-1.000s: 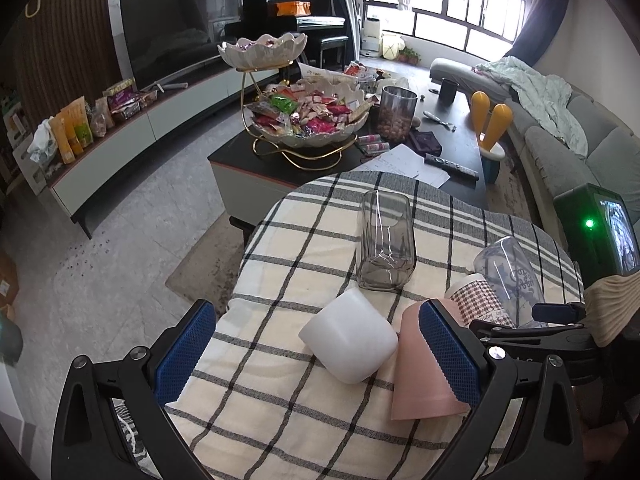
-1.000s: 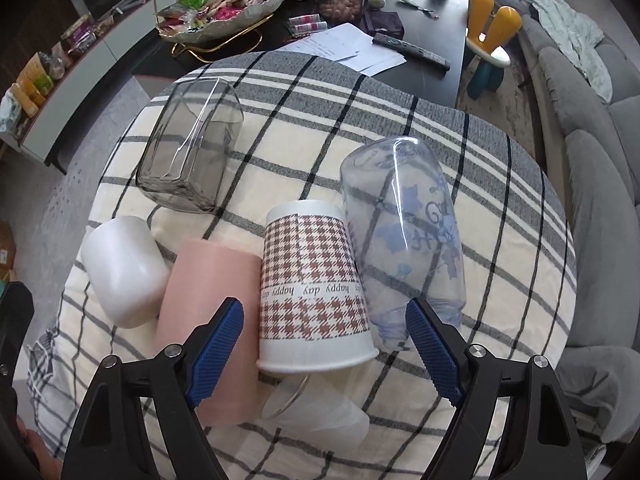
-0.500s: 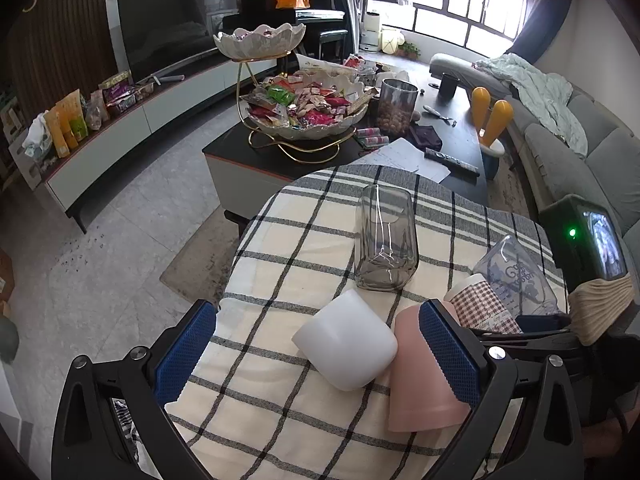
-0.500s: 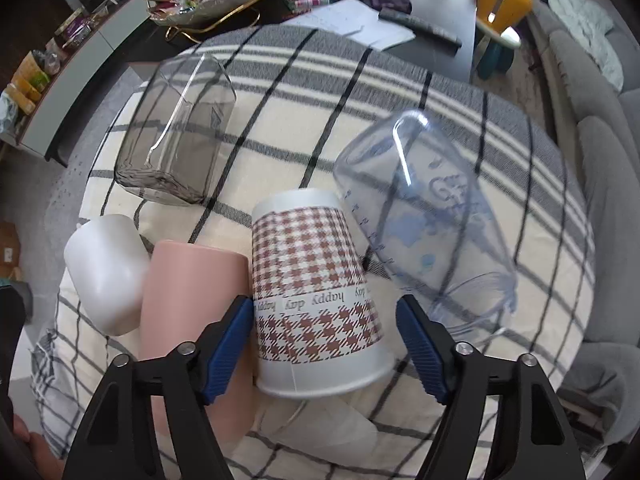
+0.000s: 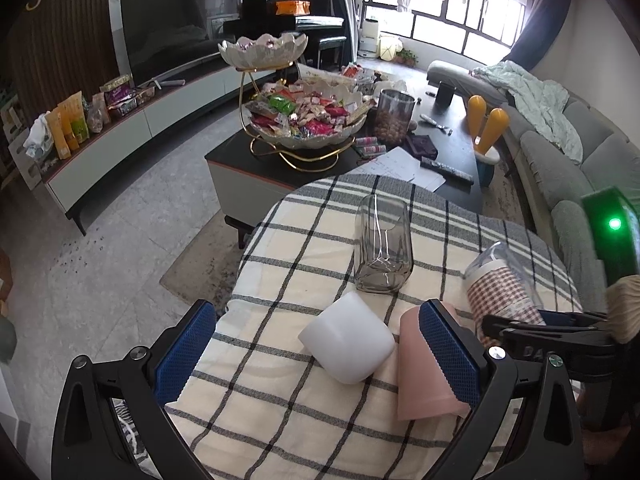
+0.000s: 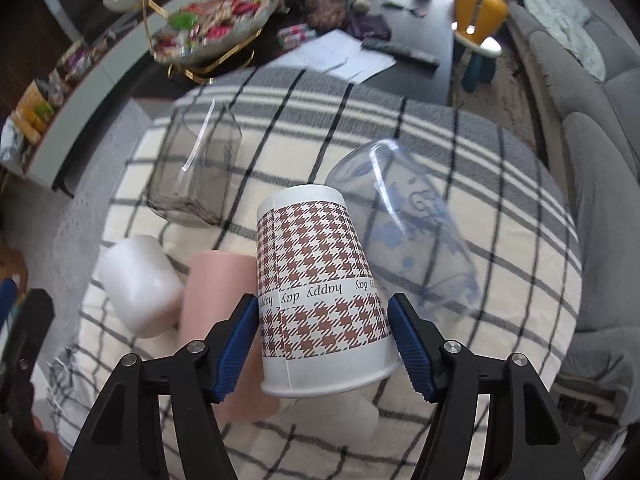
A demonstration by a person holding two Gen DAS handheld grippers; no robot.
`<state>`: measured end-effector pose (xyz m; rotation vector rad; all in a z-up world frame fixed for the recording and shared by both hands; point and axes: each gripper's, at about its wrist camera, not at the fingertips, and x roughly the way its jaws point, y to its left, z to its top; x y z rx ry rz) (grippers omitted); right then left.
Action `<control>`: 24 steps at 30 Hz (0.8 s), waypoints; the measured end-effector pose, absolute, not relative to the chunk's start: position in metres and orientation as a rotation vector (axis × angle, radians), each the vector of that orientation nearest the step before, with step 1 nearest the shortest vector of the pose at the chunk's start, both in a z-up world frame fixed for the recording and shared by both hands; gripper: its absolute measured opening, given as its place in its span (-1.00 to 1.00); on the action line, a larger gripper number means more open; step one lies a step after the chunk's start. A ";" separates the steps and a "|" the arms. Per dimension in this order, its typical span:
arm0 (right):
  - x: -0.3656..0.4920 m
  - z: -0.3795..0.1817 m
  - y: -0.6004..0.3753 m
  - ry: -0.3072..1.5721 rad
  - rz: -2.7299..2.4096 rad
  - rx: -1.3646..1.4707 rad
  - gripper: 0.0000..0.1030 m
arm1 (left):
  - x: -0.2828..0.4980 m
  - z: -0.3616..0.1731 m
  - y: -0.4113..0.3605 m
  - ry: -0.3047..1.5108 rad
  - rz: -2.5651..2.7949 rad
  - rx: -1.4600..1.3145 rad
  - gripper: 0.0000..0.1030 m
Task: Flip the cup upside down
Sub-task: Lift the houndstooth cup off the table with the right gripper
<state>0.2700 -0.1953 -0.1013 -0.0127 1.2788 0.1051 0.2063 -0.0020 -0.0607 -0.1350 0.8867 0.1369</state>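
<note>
The right gripper is clamped on the houndstooth paper cup, its pads pressing the cup's lower sides. The cup's long axis runs away from the gripper, rim nearest, base farthest. Left of the cup, the left gripper is spread apart, holding nothing, over the checked tablecloth.

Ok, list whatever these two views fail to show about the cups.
- Left wrist view: the pink cup is partly behind the left hand-held gripper finger.
- Right wrist view: the houndstooth cup in the right hand-held gripper hides something pale beneath its rim.
- Right wrist view: the grey glass is motion-blurred.
</note>
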 end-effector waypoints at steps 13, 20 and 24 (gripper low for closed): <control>0.144 -0.079 -0.203 1.145 0.011 0.423 0.29 | 0.131 -0.017 0.035 0.788 0.065 -0.068 1.00; 0.087 -0.112 -0.175 1.143 -0.014 0.554 0.29 | 0.088 -0.021 0.056 0.778 0.001 -0.017 1.00; 0.067 -0.132 -0.159 1.154 -0.032 0.569 0.29 | 0.073 -0.035 0.065 0.813 -0.012 0.007 1.00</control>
